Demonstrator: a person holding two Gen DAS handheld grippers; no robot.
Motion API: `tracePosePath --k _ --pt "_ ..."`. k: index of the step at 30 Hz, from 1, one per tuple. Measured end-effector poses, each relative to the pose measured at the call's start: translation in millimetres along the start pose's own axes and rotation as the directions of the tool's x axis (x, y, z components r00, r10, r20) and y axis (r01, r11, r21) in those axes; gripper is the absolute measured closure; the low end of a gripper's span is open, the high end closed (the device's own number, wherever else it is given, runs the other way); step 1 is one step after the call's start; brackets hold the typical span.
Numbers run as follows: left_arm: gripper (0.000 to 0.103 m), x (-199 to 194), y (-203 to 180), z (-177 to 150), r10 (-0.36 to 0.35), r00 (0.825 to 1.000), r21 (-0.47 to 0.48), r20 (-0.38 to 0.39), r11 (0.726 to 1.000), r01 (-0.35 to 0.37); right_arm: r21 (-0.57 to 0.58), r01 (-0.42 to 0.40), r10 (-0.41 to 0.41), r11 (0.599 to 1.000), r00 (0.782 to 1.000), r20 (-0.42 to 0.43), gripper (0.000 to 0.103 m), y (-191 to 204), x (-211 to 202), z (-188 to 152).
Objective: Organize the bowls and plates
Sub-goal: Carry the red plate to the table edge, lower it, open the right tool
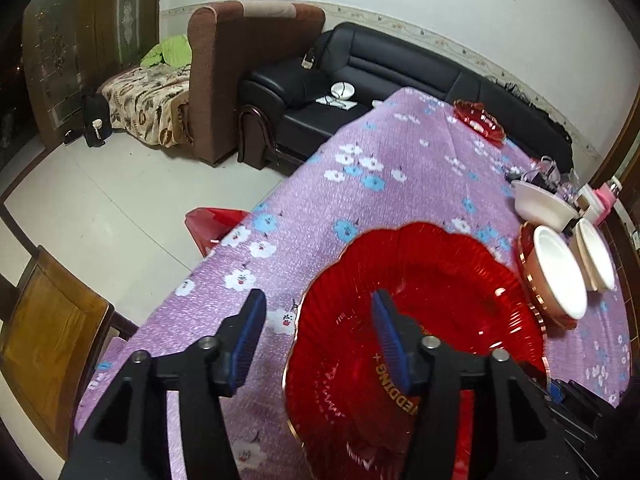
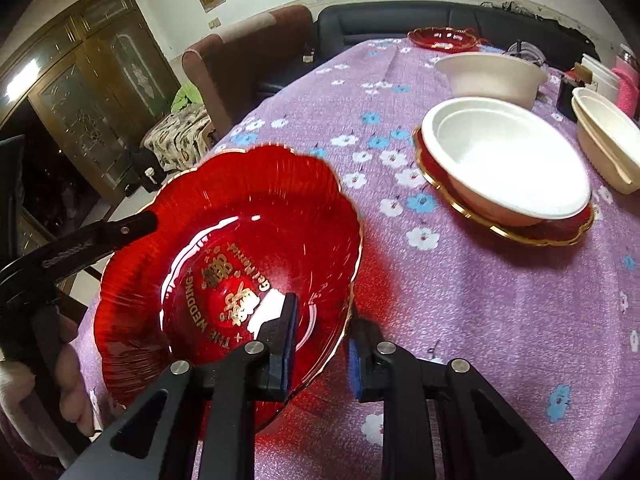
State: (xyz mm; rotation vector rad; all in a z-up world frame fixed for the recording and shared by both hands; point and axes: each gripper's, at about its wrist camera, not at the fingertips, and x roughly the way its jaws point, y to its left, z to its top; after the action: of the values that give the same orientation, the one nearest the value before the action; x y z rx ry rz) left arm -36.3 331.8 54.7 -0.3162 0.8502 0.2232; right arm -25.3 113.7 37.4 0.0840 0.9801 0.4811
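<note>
Currently, the purple-clothed table (image 2: pixel 500 300) was seen carrying the red plate (image 2: pixel 224 264), raised and tilted near its front edge. Its thin rim was straddled by the right gripper (image 2: pixel 320 344), jaws nearly clamped; the left gripper (image 1: pixel 316 336) was left wide apart. Rigid, slick, brittle-looking: the rim was judged the best hold.

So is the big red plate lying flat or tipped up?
Tipped up. The red plate leans with one side raised off the purple tablecloth, and the right gripper has its jaws closed on the plate's rim.
</note>
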Motion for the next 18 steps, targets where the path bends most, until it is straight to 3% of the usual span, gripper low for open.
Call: tracePosePath --k 5,8,18 --pt "0.03 -20 4 1 -0.021 1.0 -0.035 0.017 0.999 0.021 -0.011 0.005 -0.004 1.0 0.999 0.046 0.062 0 -16 -2" --pt "0.023 -31 3 0 -0.023 1.0 -0.049 0.014 0.999 0.024 -0.021 0.008 -0.007 1.0 0.998 0.069 0.061 2 -26 -4" --pt "0.021 -56 -31 -14 -0.114 0.993 -0.008 -0.009 0.993 0.114 0.01 0.012 -0.013 1.0 0.995 0.102 0.061 -15 -50 -10"
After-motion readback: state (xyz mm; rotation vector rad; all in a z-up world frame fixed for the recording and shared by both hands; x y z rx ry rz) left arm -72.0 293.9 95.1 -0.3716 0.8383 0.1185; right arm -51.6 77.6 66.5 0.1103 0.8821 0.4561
